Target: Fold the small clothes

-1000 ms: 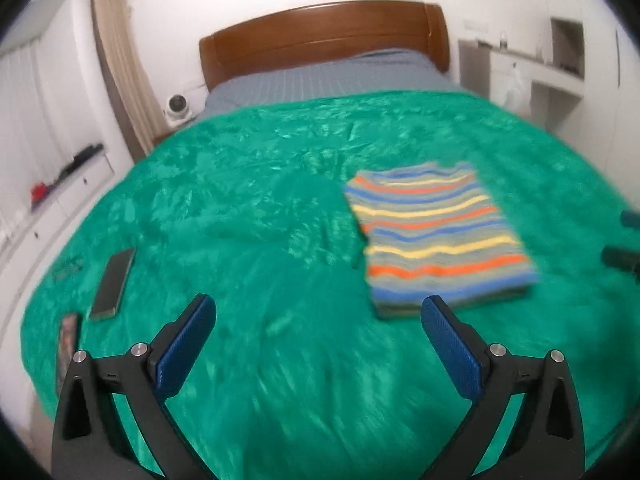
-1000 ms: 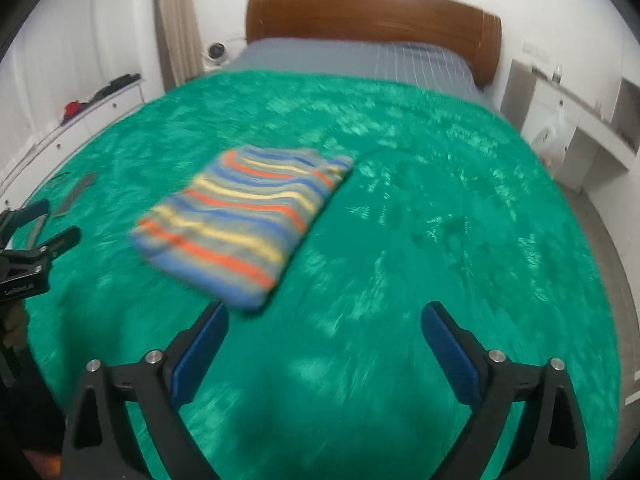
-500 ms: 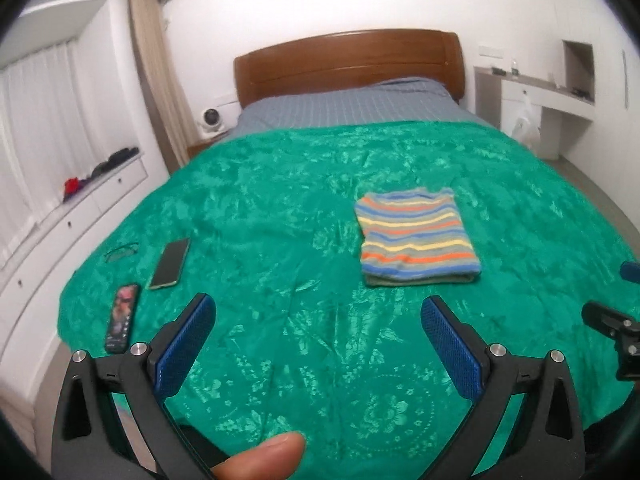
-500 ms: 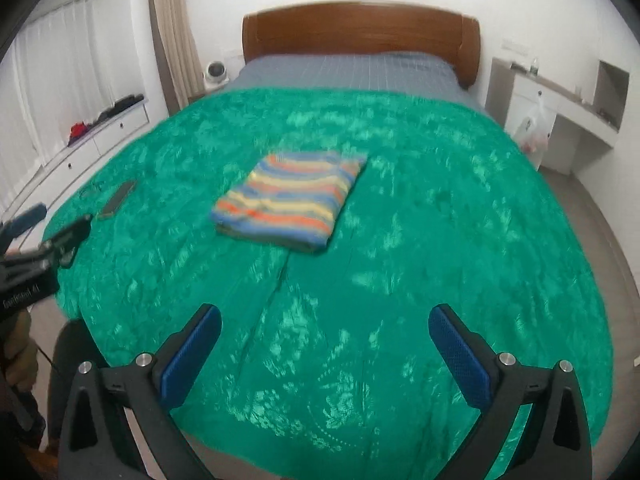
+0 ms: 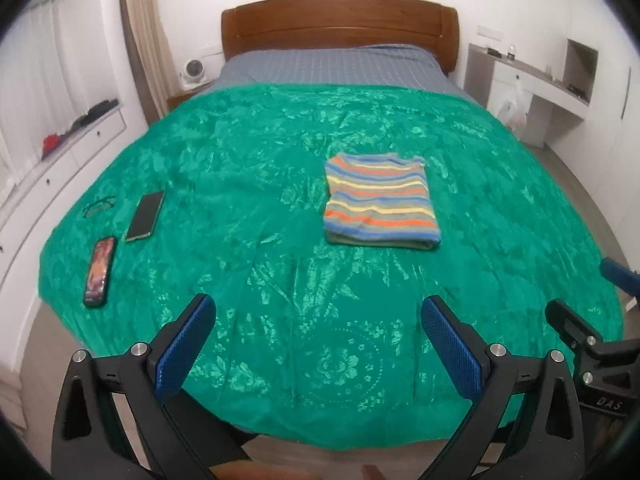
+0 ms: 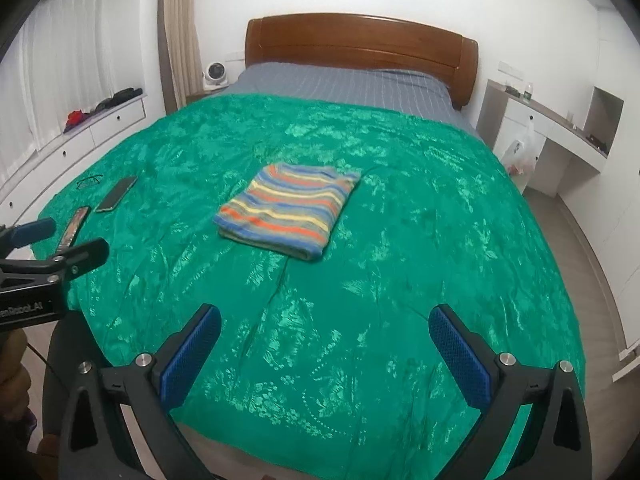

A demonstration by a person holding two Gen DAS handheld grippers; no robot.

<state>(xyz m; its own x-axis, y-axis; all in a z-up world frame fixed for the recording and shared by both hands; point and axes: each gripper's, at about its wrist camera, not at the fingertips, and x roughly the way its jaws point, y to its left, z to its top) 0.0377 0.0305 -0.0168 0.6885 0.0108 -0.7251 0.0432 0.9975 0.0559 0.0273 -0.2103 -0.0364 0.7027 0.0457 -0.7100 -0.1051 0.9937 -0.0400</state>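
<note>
A striped garment (image 5: 380, 202), folded into a flat rectangle, lies on the green bedspread (image 5: 280, 280) near the middle of the bed; it also shows in the right wrist view (image 6: 288, 210). My left gripper (image 5: 318, 344) is open and empty, held back over the bed's foot edge, well short of the garment. My right gripper (image 6: 326, 350) is open and empty, also back at the foot edge. The left gripper shows at the left of the right wrist view (image 6: 48, 248); the right gripper shows at the right of the left wrist view (image 5: 592, 320).
Two phones (image 5: 145, 216) (image 5: 99, 266) and a pair of glasses (image 5: 98, 206) lie on the bedspread's left side. A wooden headboard (image 5: 340, 24) stands at the far end. White drawers (image 5: 60, 152) run along the left, a desk shelf (image 5: 532, 80) on the right.
Both grippers have pulled back from the garment toward the bed's foot and risen, so the folded garment now looks smaller and farther away. Both stay open.
</note>
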